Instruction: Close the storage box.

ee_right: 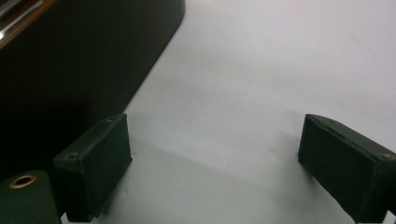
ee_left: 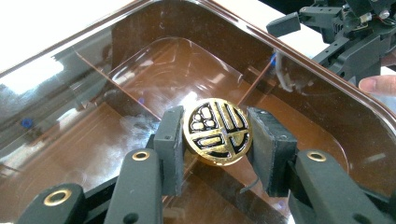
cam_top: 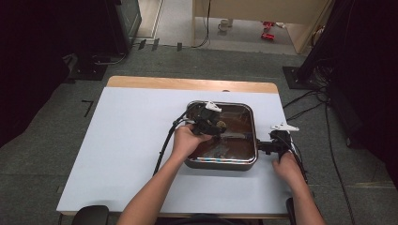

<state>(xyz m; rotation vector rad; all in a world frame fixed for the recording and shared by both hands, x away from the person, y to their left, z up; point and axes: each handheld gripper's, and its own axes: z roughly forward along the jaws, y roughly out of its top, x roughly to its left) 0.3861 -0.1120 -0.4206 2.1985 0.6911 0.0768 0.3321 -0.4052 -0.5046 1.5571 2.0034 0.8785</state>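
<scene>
While the square pan [cam_top: 248,140] is standing on the white table [cam_top: 126,140], its glass lid [ee_left: 140,79] is kept on it, and the round knob [ee_left: 217,132] of this lid is pinched between the 2 pads of the left gripper [ee_left: 217,140]. The knob is black with a golden pattern, and it is seen at the middle of the lid in the left gripper view. In the high view the left gripper [cam_top: 206,123] is placed over the middle of the pan, and it is held by the left hand [cam_top: 187,140], which comes from the near side.

Through the brown tinted glass, straight ridges can be seen which seem to divide the inside into compartments, but what is lying in them cannot be told, because reflections cover the glass. A coloured strip is seen along the near wall of the pan in the high view.

The right gripper [cam_top: 277,144] is held just beside the right side of the pan, low over the table, by the right hand [cam_top: 287,166]. In the right gripper view its jaws are spread wide, and nothing is between them except the bare white table [ee_right: 261,70]; the dark wall of the pan [ee_right: 70,70] is seen at the left of this view, close to one pad [ee_right: 98,163].
</scene>
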